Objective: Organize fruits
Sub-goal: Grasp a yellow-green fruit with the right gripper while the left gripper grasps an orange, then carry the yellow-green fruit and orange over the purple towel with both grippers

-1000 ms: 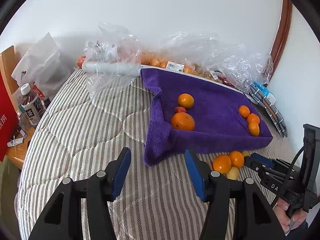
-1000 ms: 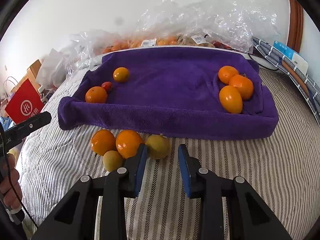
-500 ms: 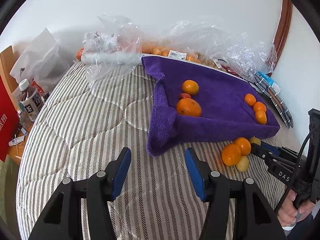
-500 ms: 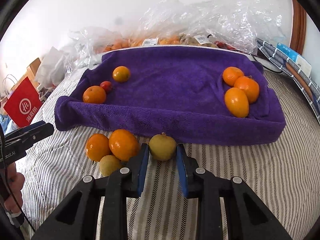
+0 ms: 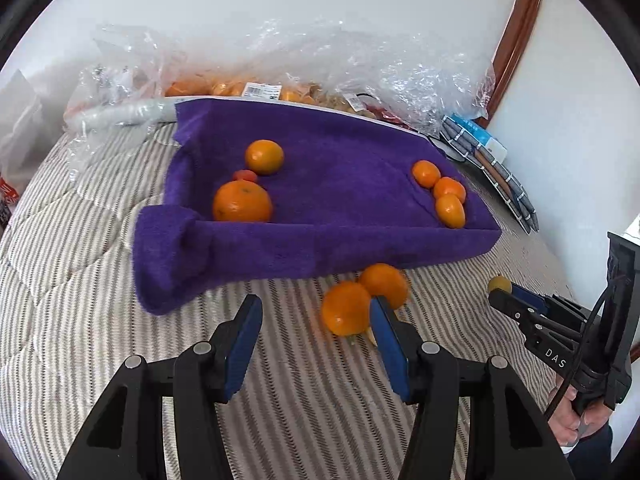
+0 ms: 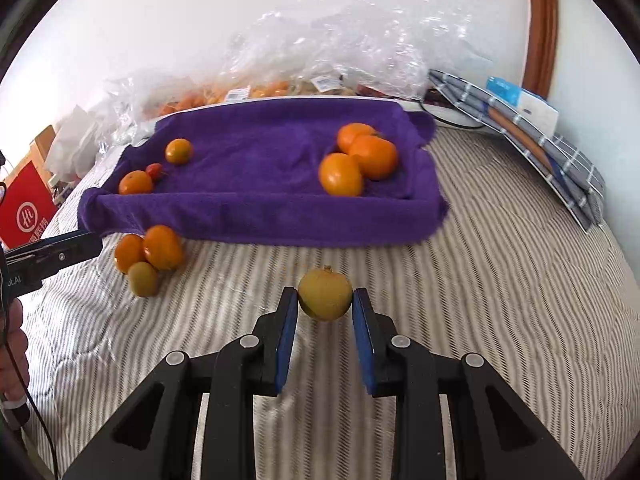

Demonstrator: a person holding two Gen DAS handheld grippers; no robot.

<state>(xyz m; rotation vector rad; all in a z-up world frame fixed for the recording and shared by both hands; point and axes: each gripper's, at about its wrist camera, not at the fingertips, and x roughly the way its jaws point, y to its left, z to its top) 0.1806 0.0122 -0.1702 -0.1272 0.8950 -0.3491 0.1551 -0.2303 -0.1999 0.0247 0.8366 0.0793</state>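
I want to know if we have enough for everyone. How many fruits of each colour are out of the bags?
Orange: 7, five on the purple towel, two on the bed
Yellow-green: 2, one in the right gripper, one on the bed
Red: 1, small, on the towel
Total: 10

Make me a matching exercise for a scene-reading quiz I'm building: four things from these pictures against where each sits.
Things:
1. yellow fruit
2. small red fruit
3. left gripper
4. plastic bags

Places or states:
A. behind the purple towel, by the wall
B. between the right gripper pads
C. on the towel
D. open, holding nothing

Pairs: 1-B, 2-C, 3-D, 4-A
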